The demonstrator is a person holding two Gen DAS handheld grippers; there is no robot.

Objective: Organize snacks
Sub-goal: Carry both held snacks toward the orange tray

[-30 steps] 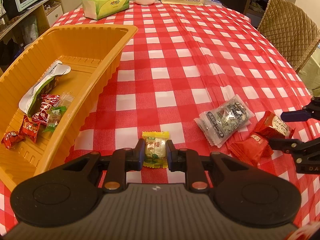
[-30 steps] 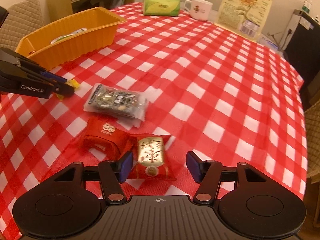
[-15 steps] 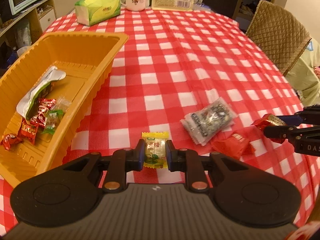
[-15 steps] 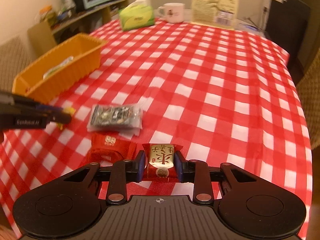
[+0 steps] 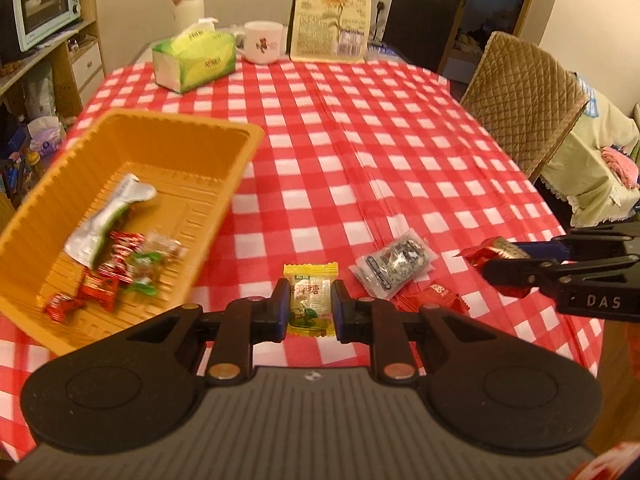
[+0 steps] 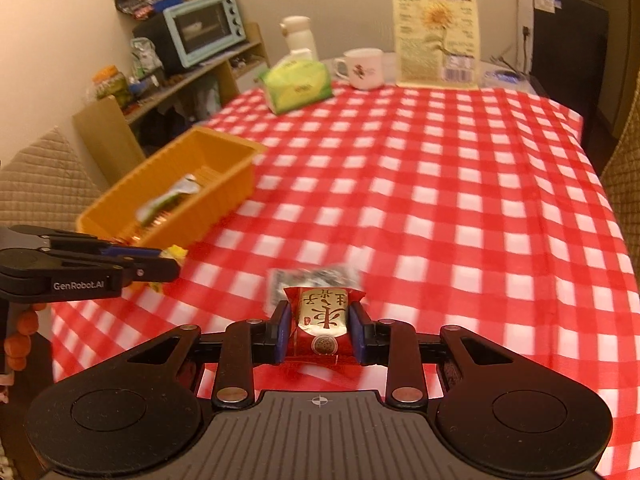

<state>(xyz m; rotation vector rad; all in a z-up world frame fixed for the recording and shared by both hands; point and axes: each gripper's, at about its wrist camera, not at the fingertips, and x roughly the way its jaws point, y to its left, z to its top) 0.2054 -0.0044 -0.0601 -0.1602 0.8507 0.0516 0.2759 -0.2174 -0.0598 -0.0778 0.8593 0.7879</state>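
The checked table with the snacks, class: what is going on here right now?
A person is tidying snacks with two handheld grippers. The left gripper holds a yellow sweet between its fingers, and the right gripper holds a red-and-gold snack. Both are lifted off the table. The orange tray already contains several sweets. A clear packet and a red packet are not yet picked up.

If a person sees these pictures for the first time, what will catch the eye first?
Probably the two held snacks: the left gripper clamps a yellow candy, and the right gripper clamps a red and gold snack, both above the red checked tablecloth. Next comes the orange tray at the left, with several wrapped snacks already inside.
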